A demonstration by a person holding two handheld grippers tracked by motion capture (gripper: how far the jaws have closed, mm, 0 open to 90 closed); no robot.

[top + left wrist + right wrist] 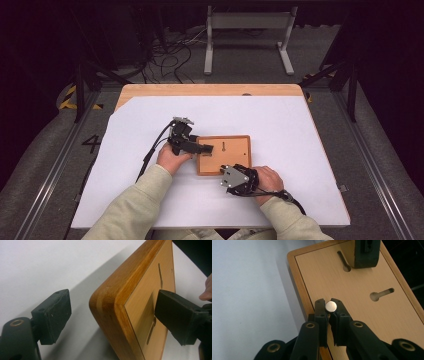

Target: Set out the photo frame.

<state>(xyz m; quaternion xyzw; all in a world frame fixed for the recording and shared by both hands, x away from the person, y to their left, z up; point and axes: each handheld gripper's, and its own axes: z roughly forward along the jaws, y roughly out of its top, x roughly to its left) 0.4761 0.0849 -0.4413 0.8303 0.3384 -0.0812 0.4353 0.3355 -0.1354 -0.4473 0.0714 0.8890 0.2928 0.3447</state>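
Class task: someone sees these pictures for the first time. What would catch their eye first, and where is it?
Probably the wooden board with two keyhole slots, lying mid-table on the white sheet. Next, the small silver disc pinched in the right gripper over the board's near edge. The left gripper has its open jaws either side of the board's left edge.

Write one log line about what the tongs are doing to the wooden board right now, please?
left tongs: open, astride corner of wooden board | right tongs: shut on small silver disc, over board's near edge | board: flat on white sheet
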